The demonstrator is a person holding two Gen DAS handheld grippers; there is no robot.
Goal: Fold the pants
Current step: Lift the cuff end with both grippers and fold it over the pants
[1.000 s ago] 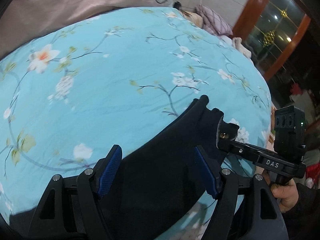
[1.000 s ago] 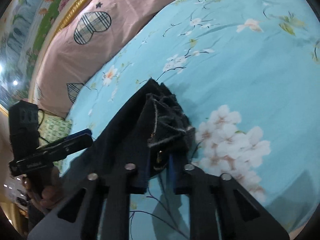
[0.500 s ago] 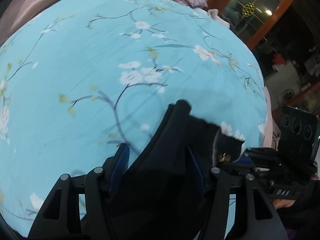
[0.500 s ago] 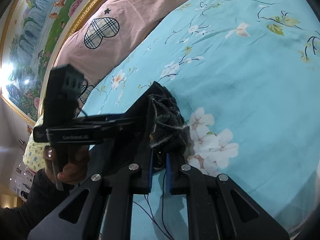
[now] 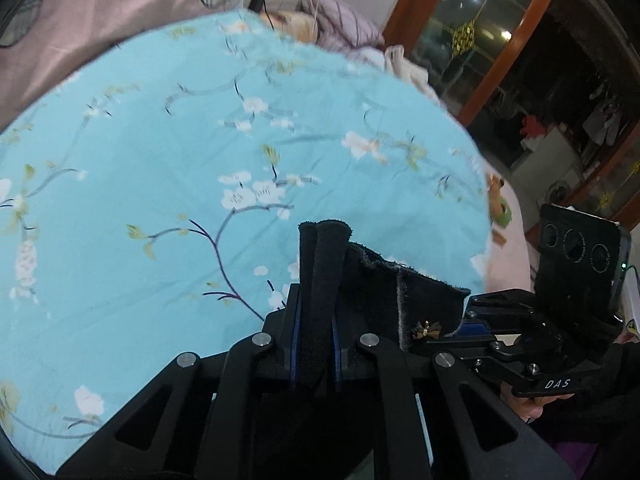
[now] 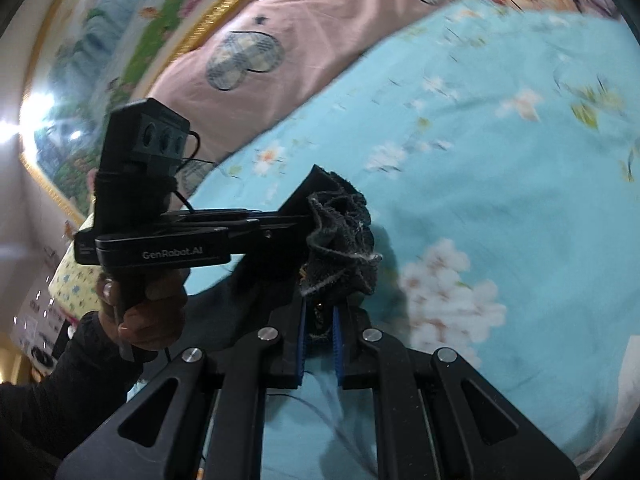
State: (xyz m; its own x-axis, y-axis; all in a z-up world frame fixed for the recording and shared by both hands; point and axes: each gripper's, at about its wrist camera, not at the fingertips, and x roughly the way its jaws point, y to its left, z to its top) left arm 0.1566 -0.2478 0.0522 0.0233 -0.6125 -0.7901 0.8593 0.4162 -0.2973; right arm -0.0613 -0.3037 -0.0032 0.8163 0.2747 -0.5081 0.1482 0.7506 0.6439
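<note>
Just squeezed shut: left tongs (image 5: pixel 314 344) on a thick fuzzy fold of black pants (image 5: pixel 384 292). Right tongs (image 6: pixel 320 344) clamped on a bunched, frayed edge, above flowery blue bed (image 5: pixel 140 152).

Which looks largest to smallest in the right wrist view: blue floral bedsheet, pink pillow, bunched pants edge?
1. blue floral bedsheet
2. pink pillow
3. bunched pants edge, though nearness to the camera enlarges it.

Black tool (image 6: pixel 320 344) with blue pads (image 6: pixel 301 340), silver screws; black sleeve (image 6: pixel 60 380).
</note>
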